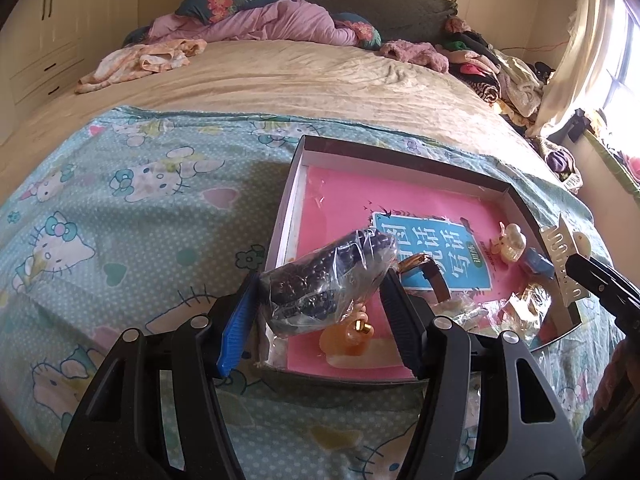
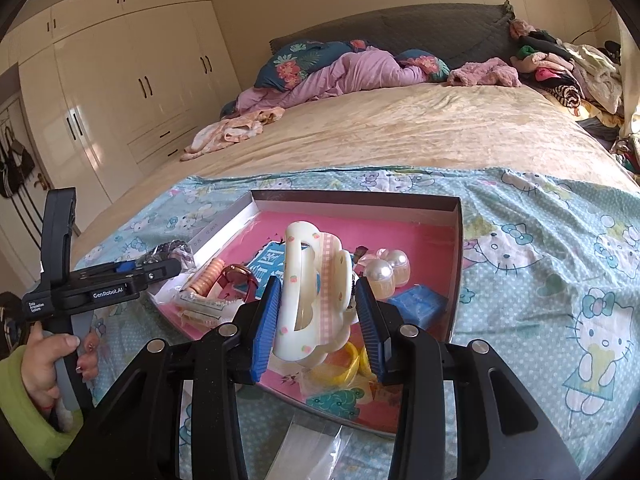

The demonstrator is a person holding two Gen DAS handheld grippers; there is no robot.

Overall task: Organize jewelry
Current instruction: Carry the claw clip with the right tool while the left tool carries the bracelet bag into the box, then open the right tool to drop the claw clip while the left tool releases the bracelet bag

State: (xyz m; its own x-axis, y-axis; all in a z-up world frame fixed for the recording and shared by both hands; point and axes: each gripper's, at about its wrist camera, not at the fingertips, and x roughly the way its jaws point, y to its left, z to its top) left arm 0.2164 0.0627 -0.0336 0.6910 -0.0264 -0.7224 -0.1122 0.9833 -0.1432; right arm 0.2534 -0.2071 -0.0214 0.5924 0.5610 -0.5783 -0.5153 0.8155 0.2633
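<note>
A shallow box (image 1: 404, 158) with a pink bottom lies on the Hello Kitty sheet (image 1: 120, 208); it also shows in the right wrist view (image 2: 456, 248). My left gripper (image 1: 320, 312) is shut on a clear plastic bag of dark beads (image 1: 324, 280), held over the box's near left corner. My right gripper (image 2: 320, 320) is shut on a cream hair claw clip (image 2: 312, 292) above the box; the clip also shows in the left wrist view (image 1: 564, 260). In the box lie a watch (image 1: 428, 276), an orange piece (image 1: 352, 334), pearl balls (image 2: 386, 272) and a blue block (image 2: 416, 306).
Yellow hoops (image 2: 340, 364) and small clear packets (image 2: 200, 308) also lie in the box. A clear plastic bag (image 2: 316, 448) lies on the sheet in front of it. Clothes and pillows (image 1: 256, 20) pile up at the bed's head. Wardrobes (image 2: 120, 92) stand on the left.
</note>
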